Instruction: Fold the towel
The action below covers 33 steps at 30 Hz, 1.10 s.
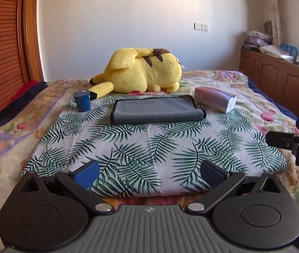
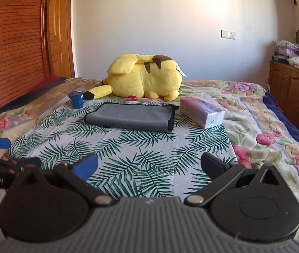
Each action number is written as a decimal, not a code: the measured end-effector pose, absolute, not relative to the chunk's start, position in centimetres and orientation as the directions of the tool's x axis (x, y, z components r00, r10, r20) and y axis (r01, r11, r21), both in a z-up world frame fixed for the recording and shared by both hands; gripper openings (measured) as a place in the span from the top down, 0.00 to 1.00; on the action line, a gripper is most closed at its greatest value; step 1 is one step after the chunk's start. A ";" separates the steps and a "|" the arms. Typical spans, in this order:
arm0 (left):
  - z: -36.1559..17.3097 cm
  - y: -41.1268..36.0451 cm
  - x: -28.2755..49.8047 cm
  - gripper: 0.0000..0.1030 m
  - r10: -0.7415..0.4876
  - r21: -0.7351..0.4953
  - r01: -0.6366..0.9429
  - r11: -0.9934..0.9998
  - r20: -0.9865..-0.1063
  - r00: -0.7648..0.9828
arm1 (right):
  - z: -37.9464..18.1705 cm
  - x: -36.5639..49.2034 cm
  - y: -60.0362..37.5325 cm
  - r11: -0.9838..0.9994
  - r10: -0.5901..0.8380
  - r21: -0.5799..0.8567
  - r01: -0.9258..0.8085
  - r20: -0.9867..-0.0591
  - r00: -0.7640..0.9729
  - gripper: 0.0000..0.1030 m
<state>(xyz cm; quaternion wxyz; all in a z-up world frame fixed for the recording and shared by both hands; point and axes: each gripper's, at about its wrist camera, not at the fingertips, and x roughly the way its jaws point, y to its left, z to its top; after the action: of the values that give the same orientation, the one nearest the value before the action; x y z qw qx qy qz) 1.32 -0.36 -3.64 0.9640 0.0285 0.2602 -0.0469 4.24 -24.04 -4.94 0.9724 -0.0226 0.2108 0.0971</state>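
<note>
towel (image 2: 131, 117): folded, on leaf cloth (image 2: 128, 147) | right gripper (image 2: 149, 168): spread wide, empty, well short of it

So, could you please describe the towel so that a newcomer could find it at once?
Start at the yellow plush lying on the bed, then look just in front of it on the palm-leaf cloth. The towel lies there between a blue cup and a tissue pack: flat, grey, black-edged, already folded over.

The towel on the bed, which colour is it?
Grey with a black edge; the towel shows best in the right wrist view.
</note>
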 end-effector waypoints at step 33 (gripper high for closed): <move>-1.5 0.1 -0.9 0.16 -0.044 0.076 0.074 0.994 -0.341 0.939 | -4.3 3.2 -25.1 0.989 0.142 0.007 -0.147 -0.300 0.943 0.00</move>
<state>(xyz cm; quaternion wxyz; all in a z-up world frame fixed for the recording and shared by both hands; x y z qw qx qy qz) -0.94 0.10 -1.49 0.9837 0.0438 0.1718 -0.0300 3.17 -25.07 -4.27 0.9857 -0.0080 0.1515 0.0734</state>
